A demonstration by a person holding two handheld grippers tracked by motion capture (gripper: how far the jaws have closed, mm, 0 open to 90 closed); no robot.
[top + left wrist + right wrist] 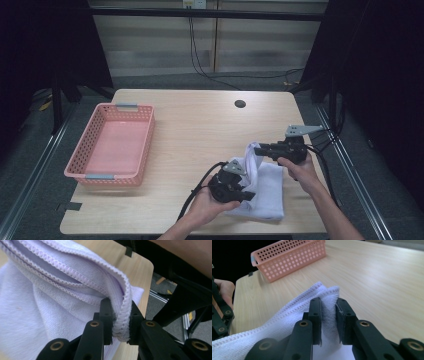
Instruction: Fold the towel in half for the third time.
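Observation:
A white towel [267, 182] with a stitched hem lies partly folded at the near right of the wooden table [200, 125]. My left gripper [248, 196] is shut on its near edge; in the left gripper view the hem of the towel [50, 295] is pinched between the black jaws of the left gripper [121, 323]. My right gripper [256, 148] is shut on the far corner and holds it lifted off the table. In the right gripper view that corner of the towel [287, 322] is pressed between the jaws of the right gripper [328, 315].
A pink perforated basket [112, 145] stands empty at the table's left side; its wall [292, 257] appears beyond the towel in the right gripper view. A round cable hole [240, 104] sits at the far middle. Dark curtains and floor cables surround the table.

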